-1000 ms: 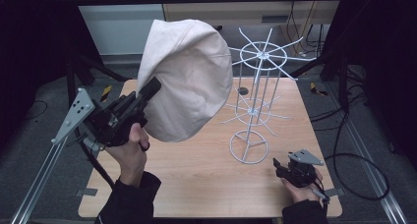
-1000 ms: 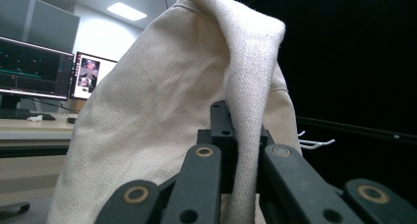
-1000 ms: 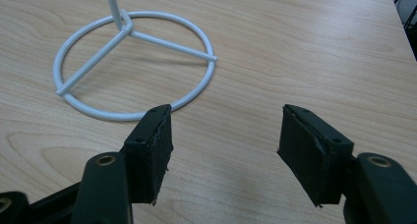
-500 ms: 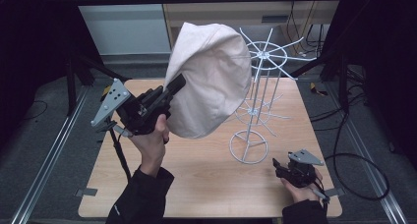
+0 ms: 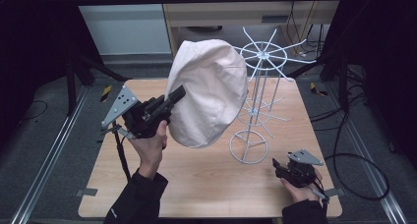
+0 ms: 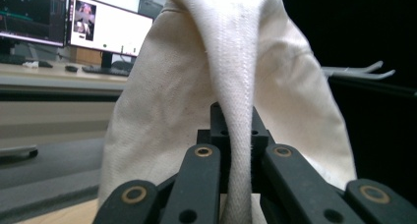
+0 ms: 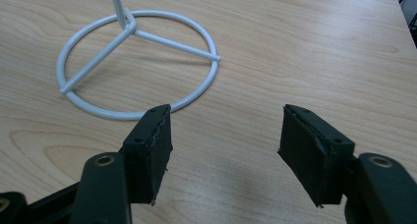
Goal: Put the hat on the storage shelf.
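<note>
High view: my left gripper [image 5: 181, 92] is clamped on a cream cloth hat [image 5: 209, 94], held up over the middle of the desk [image 5: 206, 184], just left of the white wire rack [image 5: 255, 101]. The hat's long axis runs near upright, tilted a bit, crown up, rim down. No readable writing on it. My right gripper [image 5: 276, 165] sits near the desk's front right corner.

Left gripper view: a folded seam of the hat [image 6: 231, 86] is pinched between the closed jaws. Monitors [image 6: 110, 27] behind, text too small to read.

Right gripper view: jaws wide, nothing between them, the rack's ring base [image 7: 137, 67] just ahead on the desk [image 7: 305, 52].
</note>
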Available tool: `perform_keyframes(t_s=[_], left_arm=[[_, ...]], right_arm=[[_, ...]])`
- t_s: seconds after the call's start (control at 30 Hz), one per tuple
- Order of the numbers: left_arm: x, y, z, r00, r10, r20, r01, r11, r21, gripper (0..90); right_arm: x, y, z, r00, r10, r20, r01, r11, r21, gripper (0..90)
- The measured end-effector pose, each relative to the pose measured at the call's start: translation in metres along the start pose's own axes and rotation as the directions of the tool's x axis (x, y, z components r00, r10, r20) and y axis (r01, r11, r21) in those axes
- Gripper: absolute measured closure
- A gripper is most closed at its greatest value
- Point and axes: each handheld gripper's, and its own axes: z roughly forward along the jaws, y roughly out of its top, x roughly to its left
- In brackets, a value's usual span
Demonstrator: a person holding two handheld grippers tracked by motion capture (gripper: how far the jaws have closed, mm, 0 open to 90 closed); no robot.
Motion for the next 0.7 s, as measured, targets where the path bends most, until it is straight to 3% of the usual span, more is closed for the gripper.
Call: perform_keyframes(t_s=[0.33,0.7], left_arm=[[0.007,-0.018,0.007,0.9998,0.012,-0.013,-0.011,0.9966,0.082,87.2],[0.005,-0.039,0.023,0.9987,0.048,-0.012,-0.045,0.9823,0.182,86.5]], right_arm=[[0.0,0.0,0.0,1.0,-0.002,0.0,0.002,1.0,0.001,36.7],[0.001,0.0,0.0,1.0,0.003,-0.003,-0.003,1.0,0.007,36.6]])
